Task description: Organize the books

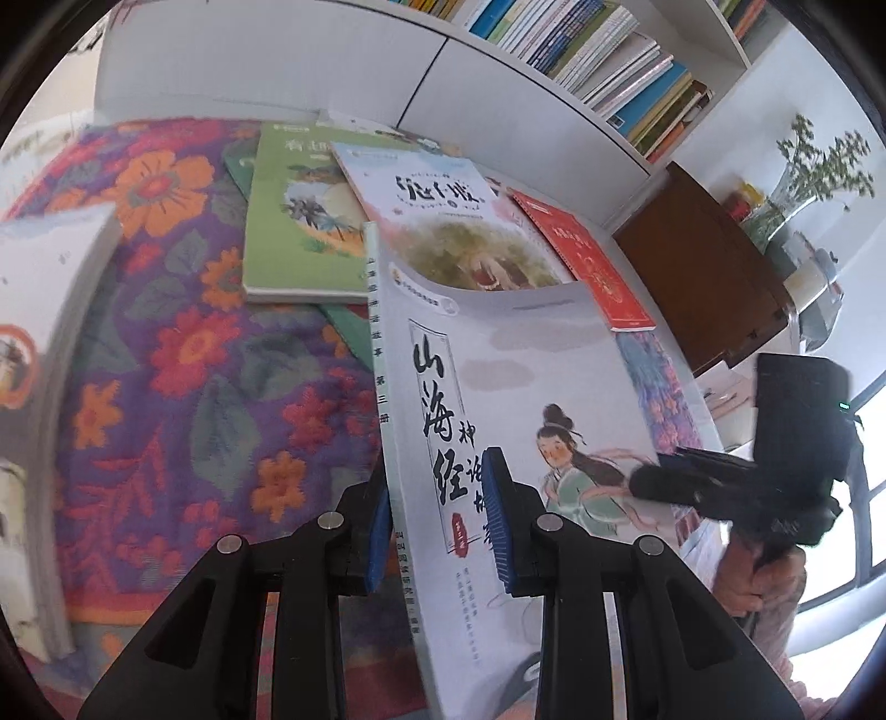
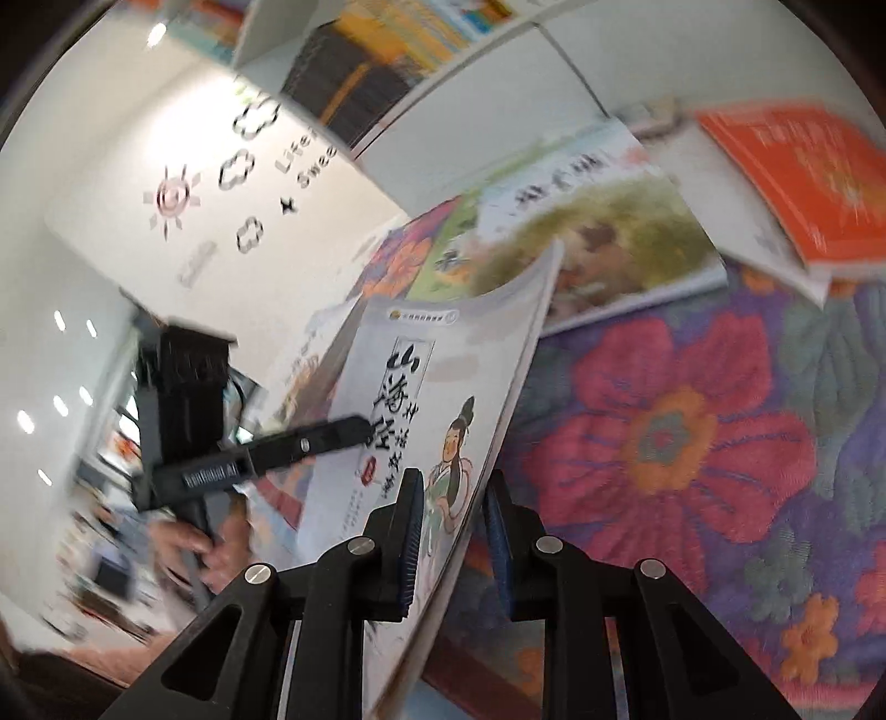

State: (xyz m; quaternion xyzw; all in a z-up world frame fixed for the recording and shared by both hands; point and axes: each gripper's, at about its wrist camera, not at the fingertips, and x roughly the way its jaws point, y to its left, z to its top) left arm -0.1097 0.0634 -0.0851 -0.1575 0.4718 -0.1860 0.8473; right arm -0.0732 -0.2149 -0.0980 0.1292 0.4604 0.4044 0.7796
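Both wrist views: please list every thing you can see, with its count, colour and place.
Grey-white book: one, gripped by both grippers, above the cloth.
Floral cloth: one, purple with orange and red flowers, under the books.
Green book: one, flat on cloth.
Pale illustrated book: one, overlapping green book.
Red book: one, beside it.
Bookshelf: white, many books, behind.
Left gripper: black, blue pads, shut on spine edge.
Right gripper: same, shut on opposite edge.

- pale grey book (image 1: 498, 354) (black calligraphy, figure in green)
- green book (image 1: 288, 221)
- red book (image 1: 587, 260)
- purple cloth (image 1: 183, 387), orange and red flowers
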